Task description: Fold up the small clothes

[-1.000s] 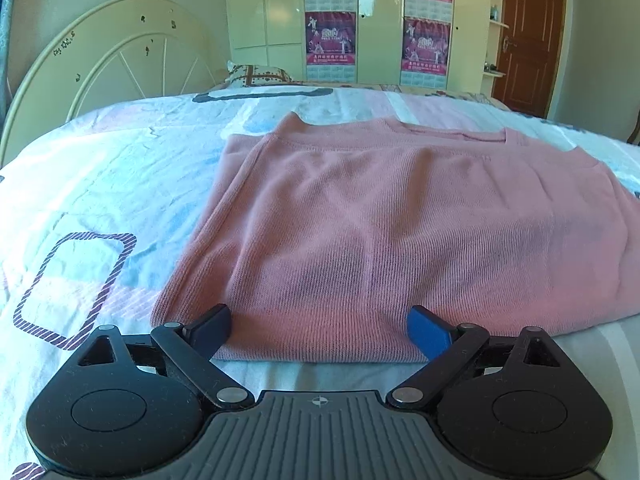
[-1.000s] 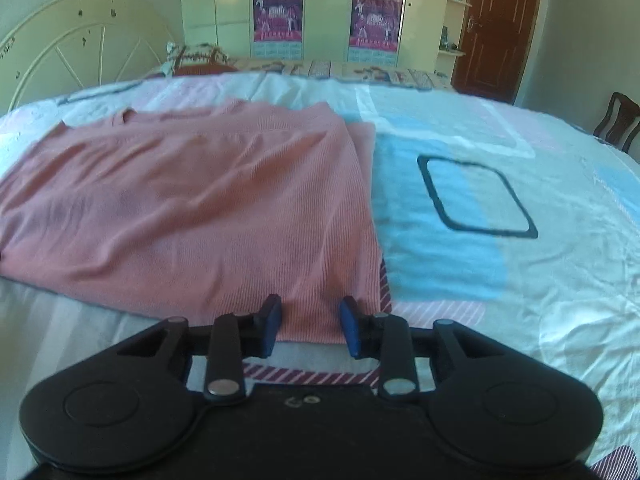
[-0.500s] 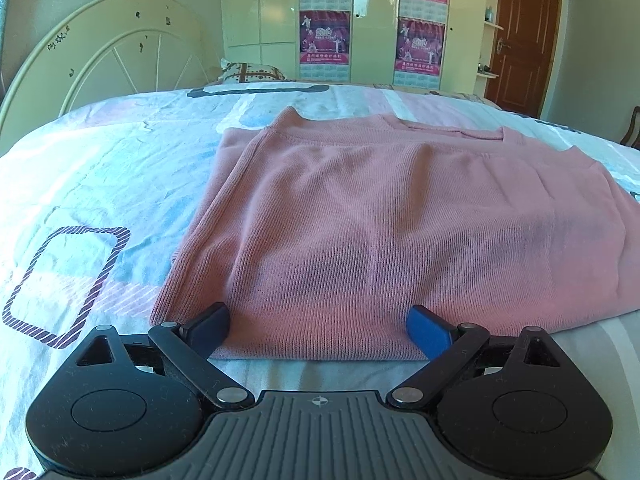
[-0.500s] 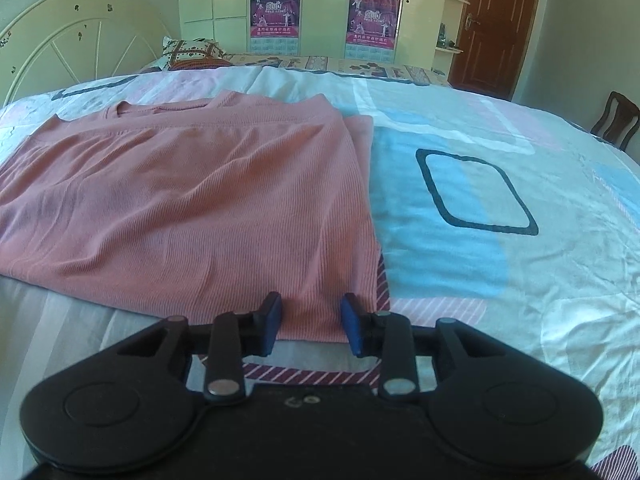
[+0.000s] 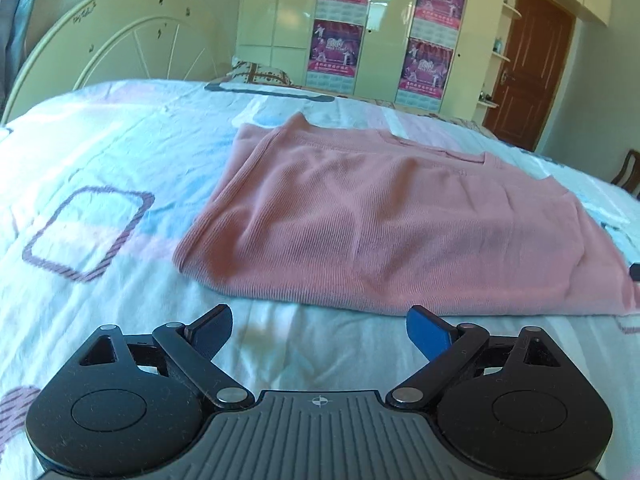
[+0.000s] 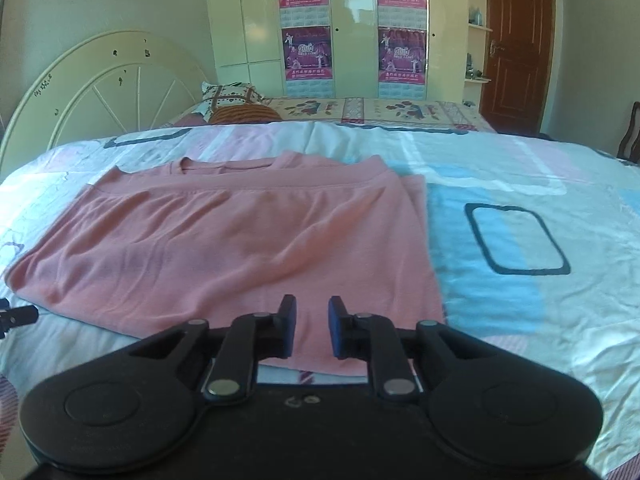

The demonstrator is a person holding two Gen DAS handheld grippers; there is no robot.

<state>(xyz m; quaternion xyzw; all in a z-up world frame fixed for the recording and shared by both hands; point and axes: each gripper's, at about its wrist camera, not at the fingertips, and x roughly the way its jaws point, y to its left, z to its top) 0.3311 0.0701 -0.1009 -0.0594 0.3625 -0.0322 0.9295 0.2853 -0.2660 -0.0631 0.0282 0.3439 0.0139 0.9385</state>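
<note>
pink ribbed knit garment [image 5: 380, 232] lies folded flat on the bed's quilt [image 5: 100, 168], a white cover printed with pale blue and pink blocks and dark rounded rectangles. its neckline sits at the far edge, toward the cream arched headboard [image 6: 108, 88], and its near hem runs across in front of both of your tools.

your left tool [image 5: 319, 330] hangs just short of that near hem with its blue-padded jaws spread wide. nothing is between them but bare quilt, and the pads touch no cloth.

your right tool [image 6: 312, 326] is over the garment's near right corner. its jaws are closing, with only a narrow gap between the pads. pink cloth shows in that gap, but whether the pads are already pressing on it or merely above it, you cannot tell from this angle. the garment's right edge runs just beside the right pad, and a strip of striped quilt shows under the tool's body.

no box, basket or drawer appears in either view. beyond the bed stand a cream wardrobe [image 6: 352, 28] with purple posters [image 6: 306, 54] on its doors and a brown wooden door [image 6: 516, 44].
</note>
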